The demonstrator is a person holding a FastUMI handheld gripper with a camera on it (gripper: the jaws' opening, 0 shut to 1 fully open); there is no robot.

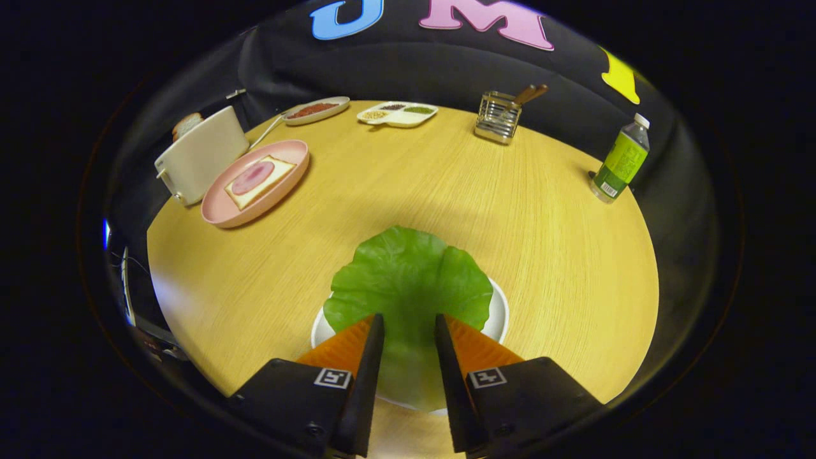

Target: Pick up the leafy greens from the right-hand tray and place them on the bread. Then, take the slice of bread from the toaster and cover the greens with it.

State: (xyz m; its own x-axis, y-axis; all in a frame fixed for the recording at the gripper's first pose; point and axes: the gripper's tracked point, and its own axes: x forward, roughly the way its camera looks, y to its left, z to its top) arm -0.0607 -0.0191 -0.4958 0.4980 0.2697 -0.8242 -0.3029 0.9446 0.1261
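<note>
Gripper view, contents by position.

Lower centre: tongs [409, 331], fingers parted with a gap between them, gripping nothing; the leaf shows through the gap and neither finger presses on it.

Centre, just ahead of and between the fingers: leafy greens [408, 280], one broad ruffled leaf lying flat on a white tray [500, 312], overhanging the tray's far rim. Judged light, thin and floppy, likely to sag or fold when lifted; surface looks smooth, possibly slippery. Best hold: the near stem end that lies between the fingers, pinched at the edge instead of pressing down on the middle.

Upper left: pink plate [220, 213] bearing a slice of bread [280, 167] topped with a round of ham [252, 177]; this is where the leaf goes, well apart from the tray.

Far upper left, touching or just beside the plate: white toaster [201, 156], second bread slice [186, 124] standing out of its slot.

Upper centre, far edge of the tabletop [395, 191]: oval dish [317, 109], divided dish [398, 113], wire holder [498, 118].

Upper right: green bottle [621, 159], upright.
</note>
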